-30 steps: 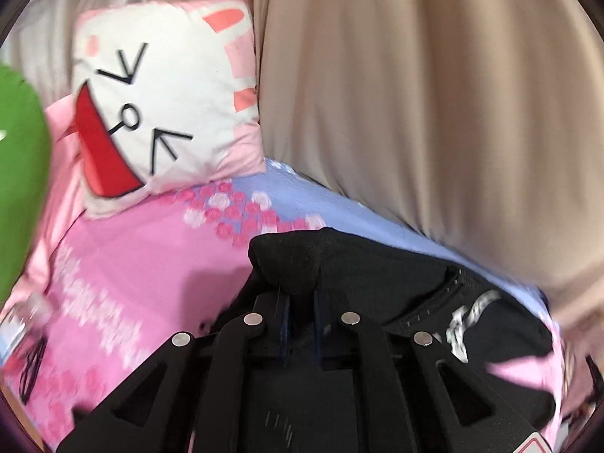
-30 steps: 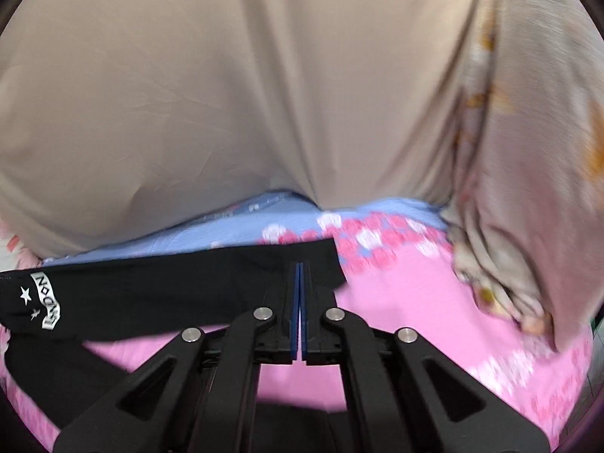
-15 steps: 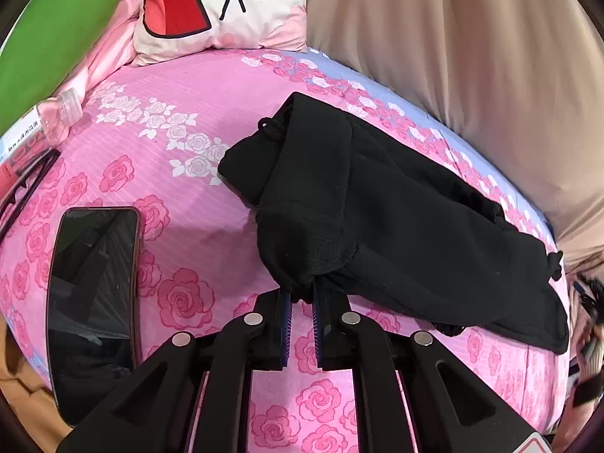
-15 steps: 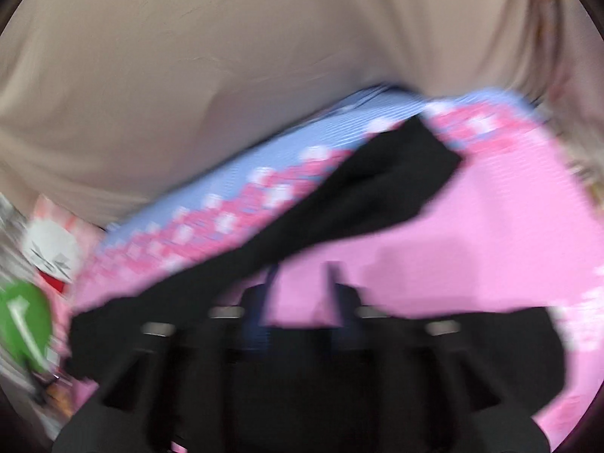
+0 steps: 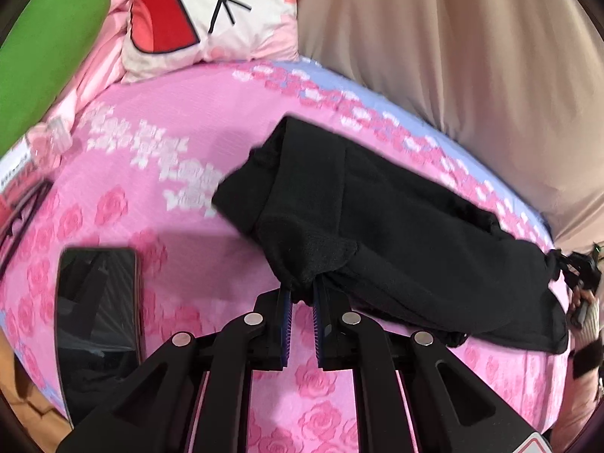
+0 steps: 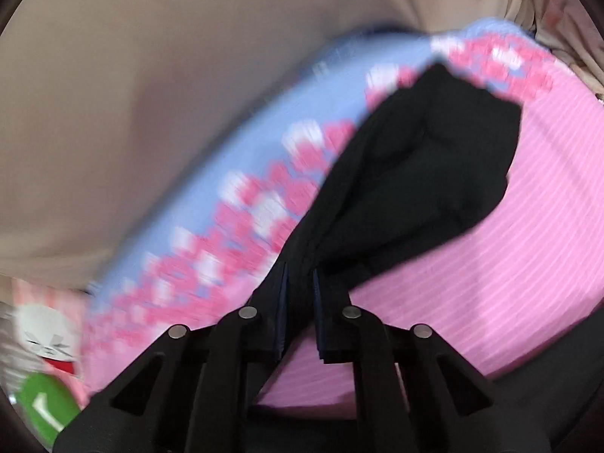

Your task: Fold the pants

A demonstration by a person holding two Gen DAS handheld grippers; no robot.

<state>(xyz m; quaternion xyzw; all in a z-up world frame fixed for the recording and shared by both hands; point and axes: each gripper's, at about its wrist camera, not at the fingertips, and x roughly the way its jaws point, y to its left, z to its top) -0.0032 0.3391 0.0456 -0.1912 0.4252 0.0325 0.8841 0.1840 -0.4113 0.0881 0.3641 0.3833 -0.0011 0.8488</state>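
The black pants [image 5: 377, 222] lie in a long folded bundle across the pink rose bedsheet [image 5: 181, 196], running from the middle to the right edge. My left gripper [image 5: 302, 298] is shut on the near corner of the pants, with black fabric bunched between the blue pads. In the blurred right wrist view, my right gripper [image 6: 300, 290] is shut on the other end of the pants [image 6: 422, 173], which hangs from the pads above the sheet [image 6: 490, 264].
A black phone [image 5: 98, 317] lies on the sheet at the left. A cartoon-face pillow [image 5: 204, 15] and a green cushion [image 5: 45, 49] sit at the far left. A beige curtain [image 5: 453, 45] hangs behind the bed.
Both grippers have pulled back toward the near side with the pants. The right view has swung and tilted, and its end of the pants has lifted off the sheet.
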